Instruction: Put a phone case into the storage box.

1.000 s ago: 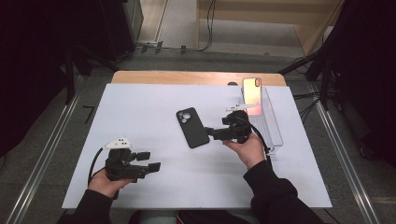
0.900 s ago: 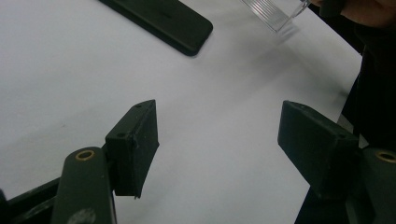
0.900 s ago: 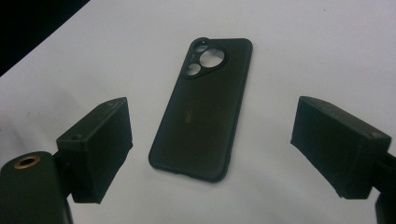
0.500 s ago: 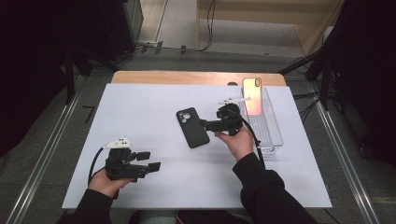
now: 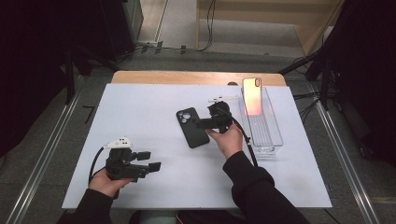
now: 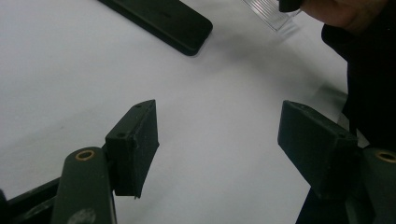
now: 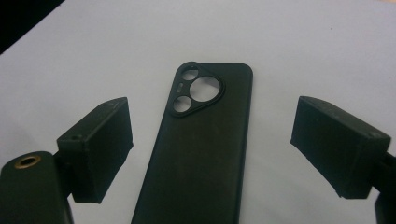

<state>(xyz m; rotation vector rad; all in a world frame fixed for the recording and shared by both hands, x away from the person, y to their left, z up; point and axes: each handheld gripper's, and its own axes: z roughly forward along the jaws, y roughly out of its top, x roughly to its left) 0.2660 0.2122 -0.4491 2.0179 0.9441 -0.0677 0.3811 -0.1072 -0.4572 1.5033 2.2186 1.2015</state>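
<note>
The black phone case point(image 5: 192, 127) lies flat, camera cut-outs facing up, near the middle of the white desk point(image 5: 140, 107), not yet lifted. The right gripper point(image 5: 198, 123) sits at the case's three o'clock edge. In the right gripper view its fingers point(image 7: 95, 149) are spread wide with the case point(image 7: 201, 154) lying lengthwise between them, and neither pad touches it. So the reach looks almost finished, but the grasp itself is still to come.

At about two o'clock from the case stands a clear plastic tray point(image 5: 266, 135), and a phone point(image 5: 252, 95) with a glowing pinkish face leans upright at its far end. Judging from that pairing, the work probably aims at bringing case and phone together, though nothing yet shows which way it will go.

The left gripper point(image 5: 154, 161) waits at roughly seven o'clock from the case, well apart from it, near the front edge of the desk. Its fingers point(image 6: 135, 144) are spread too, with bare desk between them.

What is left, by my reading: close on the case, lift it, and carry out whatever step follows with the phone.
</note>
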